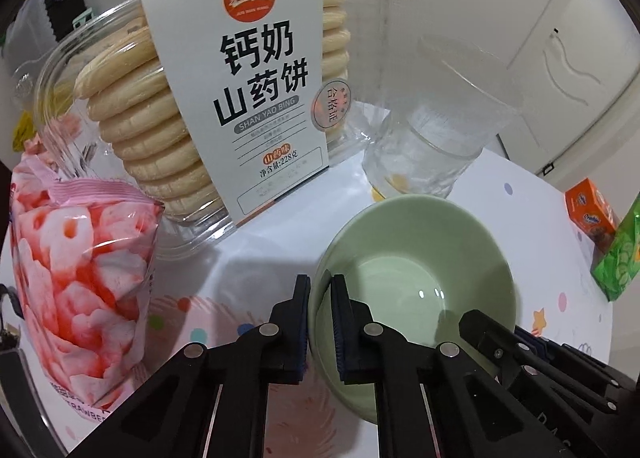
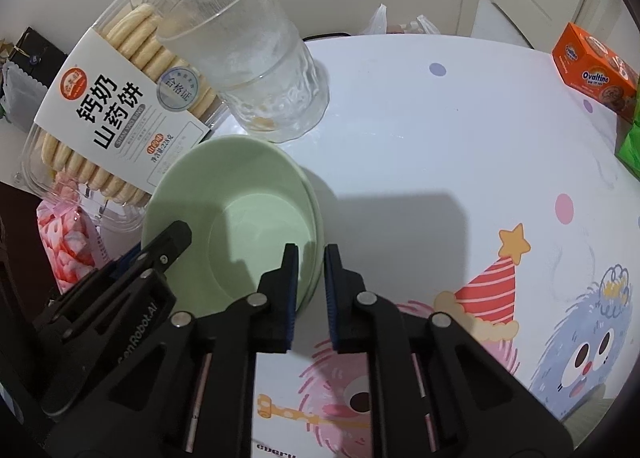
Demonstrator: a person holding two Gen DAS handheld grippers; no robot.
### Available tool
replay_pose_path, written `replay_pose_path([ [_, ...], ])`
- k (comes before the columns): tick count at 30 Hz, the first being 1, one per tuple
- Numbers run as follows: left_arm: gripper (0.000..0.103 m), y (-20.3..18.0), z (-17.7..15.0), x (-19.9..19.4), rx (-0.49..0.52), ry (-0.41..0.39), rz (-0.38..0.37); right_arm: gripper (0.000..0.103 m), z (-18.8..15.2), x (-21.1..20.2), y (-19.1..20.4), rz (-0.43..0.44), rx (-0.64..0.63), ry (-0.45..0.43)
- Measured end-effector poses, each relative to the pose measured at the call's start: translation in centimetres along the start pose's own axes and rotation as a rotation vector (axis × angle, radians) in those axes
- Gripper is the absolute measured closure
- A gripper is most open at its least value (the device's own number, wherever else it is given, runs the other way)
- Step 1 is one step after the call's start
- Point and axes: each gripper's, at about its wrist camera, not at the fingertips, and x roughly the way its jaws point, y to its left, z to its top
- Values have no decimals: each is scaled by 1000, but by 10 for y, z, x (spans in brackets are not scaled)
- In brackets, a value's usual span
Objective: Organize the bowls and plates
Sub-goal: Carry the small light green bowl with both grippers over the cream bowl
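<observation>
Two green bowls (image 2: 240, 209) look nested on the desk (image 2: 440, 145). My left gripper (image 1: 320, 298) pinches the rim, my right gripper (image 2: 310, 278) straddles it, unclenched. No plates visible; stacking seems done.

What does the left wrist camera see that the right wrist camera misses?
Only the left: the left claw straddling the green bowl's rim, plus more of the pink snack bag.

Only the right: the right claw at the opposite rim, a second rim beneath, and cartoon monsters on the tablecloth.

Both: bowl, biscuit box, glass, orange box.
</observation>
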Motion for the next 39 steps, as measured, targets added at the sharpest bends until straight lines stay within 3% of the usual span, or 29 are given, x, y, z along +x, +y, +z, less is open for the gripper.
replay_pose_path([
  [9,95,-2,-7,-10,18,-4,-21,89,-5,-3,-6,8,4,-1],
  [17,96,-27,-25,-43,37,-24,-47,89,-24,-35,-24,16,22,-32],
  [24,96,-80,-60,-80,115,-39,-89,89,-51,-84,-58,-15,55,-69],
  [39,96,-209,-148,-165,313,-48,-187,89,-143,-211,-171,-80,199,-162],
])
